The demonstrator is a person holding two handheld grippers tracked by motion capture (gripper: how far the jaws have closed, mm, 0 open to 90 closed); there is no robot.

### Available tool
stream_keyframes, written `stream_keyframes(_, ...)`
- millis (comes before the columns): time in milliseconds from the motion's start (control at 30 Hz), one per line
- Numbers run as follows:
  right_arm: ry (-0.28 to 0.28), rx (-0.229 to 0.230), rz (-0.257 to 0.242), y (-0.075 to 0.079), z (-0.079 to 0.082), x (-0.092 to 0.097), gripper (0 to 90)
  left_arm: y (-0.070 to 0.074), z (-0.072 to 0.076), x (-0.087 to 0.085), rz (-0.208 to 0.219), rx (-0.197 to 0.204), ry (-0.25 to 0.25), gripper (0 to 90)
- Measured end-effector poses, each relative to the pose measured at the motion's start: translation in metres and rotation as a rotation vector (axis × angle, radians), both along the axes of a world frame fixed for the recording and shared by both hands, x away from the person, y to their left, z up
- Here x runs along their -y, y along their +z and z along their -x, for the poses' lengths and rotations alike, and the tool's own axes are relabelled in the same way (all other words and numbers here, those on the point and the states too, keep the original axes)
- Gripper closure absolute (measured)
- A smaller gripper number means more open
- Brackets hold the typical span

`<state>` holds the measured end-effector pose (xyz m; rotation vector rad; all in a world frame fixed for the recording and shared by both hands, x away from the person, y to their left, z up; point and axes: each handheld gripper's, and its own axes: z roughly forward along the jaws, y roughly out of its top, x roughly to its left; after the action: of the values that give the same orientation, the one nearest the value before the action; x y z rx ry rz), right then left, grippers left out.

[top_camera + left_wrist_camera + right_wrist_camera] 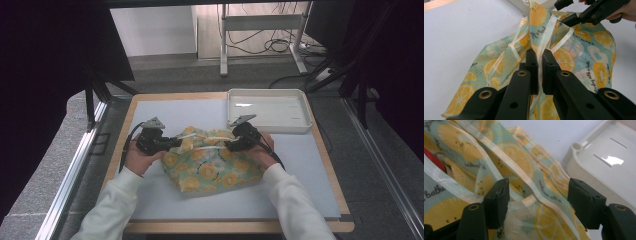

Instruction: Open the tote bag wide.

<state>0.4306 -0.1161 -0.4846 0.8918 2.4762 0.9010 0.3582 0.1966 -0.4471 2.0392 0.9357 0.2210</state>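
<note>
soft, light lemon-print bag (212, 162) will sag; best held by its hem. left gripper (538, 58) pinches that hem; right gripper (537, 192) jaws apart around fabric

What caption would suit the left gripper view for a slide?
Left gripper pinching a fold of the lemon-print bag on the white table.

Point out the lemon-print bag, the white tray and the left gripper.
lemon-print bag (212, 167): high view, middle of its printed fabric.
white tray (269, 92): high view, far rim.
left gripper (538, 58): left gripper view, between its jaw tips, on the pinched fabric.
</note>
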Motion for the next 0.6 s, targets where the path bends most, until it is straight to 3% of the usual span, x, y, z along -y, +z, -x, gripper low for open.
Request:
stream_keyframes(133,0.010,-0.002,0.041,-0.005,-0.004,-0.007,37.7,0.000,0.000,0.000,0.001,0.001,-0.001,86.6)
stream_keyframes(233,0.002,0.012,0.059,-0.008,-0.007,-0.010,50.3,0.000,0.000,0.000,0.000,0.000,-0.002,86.6)
stream_keyframes(400,0.000,0.017,0.029,-0.007,-0.008,-0.010,76.7,-0.001,0.000,-0.001,0.002,-0.002,0.000,86.6)
stream_keyframes(500,-0.008,0.027,-0.018,-0.003,-0.005,-0.005,85.2,-0.001,0.000,-0.002,0.000,-0.004,0.002,86.6)
stream_keyframes(600,-0.012,0.023,-0.054,0.000,-0.002,-0.001,87.9,-0.002,0.000,-0.001,-0.002,-0.004,0.001,86.6)
